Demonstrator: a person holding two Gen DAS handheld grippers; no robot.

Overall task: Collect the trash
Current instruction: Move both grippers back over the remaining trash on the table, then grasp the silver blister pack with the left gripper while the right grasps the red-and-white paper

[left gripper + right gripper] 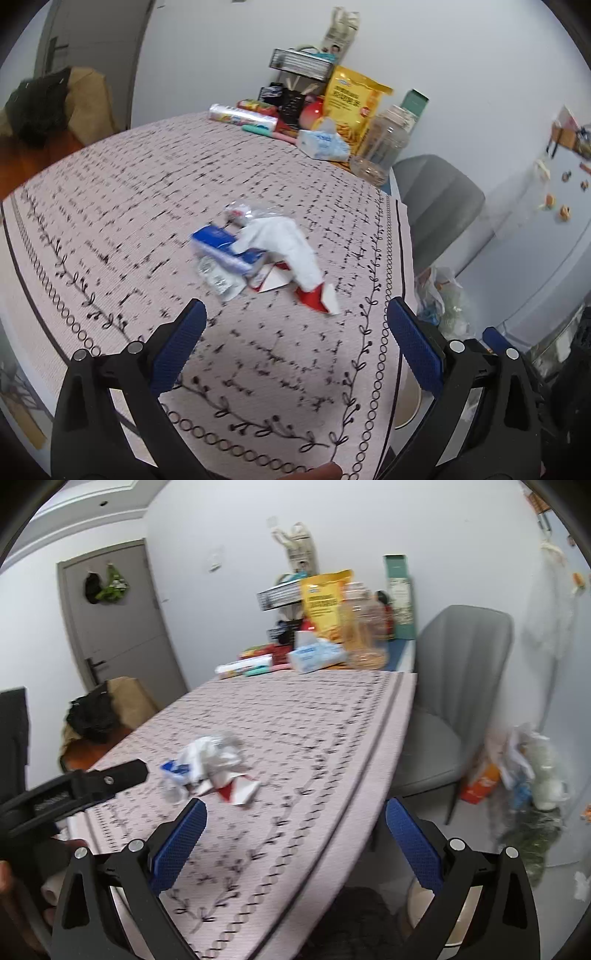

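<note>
Pink patterned cloth covers the table (pixel 110 206), where a small heap of trash (pixel 266 254) lies near its middle: crumpled white tissue, a blue wrapper, red-and-white carton scraps. Left gripper (pixel 295 314) and right gripper (pixel 295 812) hover just short of it, each spread wide and holding nothing.

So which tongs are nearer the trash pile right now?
Left, by a little. The left tongs hang open just short of the trash pile, facing it. The right tongs sit open further back, near the table edge.
</note>
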